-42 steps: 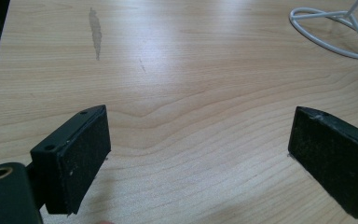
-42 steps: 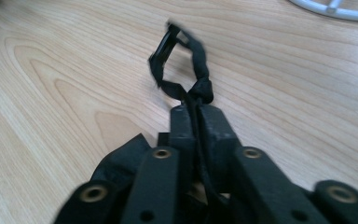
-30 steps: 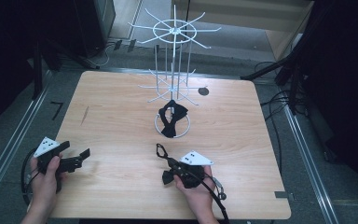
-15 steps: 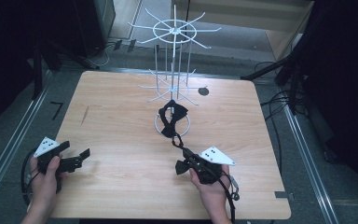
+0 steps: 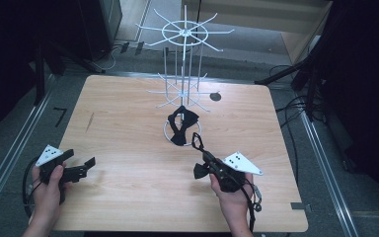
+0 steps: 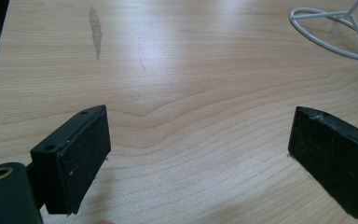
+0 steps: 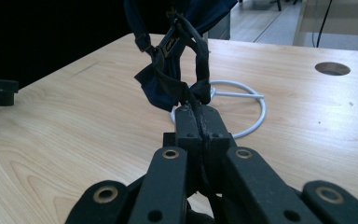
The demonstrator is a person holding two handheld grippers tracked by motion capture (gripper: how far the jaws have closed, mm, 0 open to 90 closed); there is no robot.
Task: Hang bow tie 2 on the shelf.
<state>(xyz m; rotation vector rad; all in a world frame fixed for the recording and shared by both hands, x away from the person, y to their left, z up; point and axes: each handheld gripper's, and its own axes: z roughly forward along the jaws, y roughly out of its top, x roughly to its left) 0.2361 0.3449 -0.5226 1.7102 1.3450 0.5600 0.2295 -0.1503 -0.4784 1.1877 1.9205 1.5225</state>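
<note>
High view: right tool clamped on bow tie by strap, now lifted off surface and pulled back toward near edge versus second ago, strap loop sticking up toward rack. Second bow tie sat on rack base, untouched. Left tool parked same spot, jaws wide apart, nothing between. Looks like pickup done, hanging on rack hook probably next.

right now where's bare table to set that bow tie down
Widest free patch: the wooden table between the left claw and the wire display stand. Also bare: the right side below the round hole. Crowded at the stand's ring base, where a second bow tie lies, beside the right claw.
</note>
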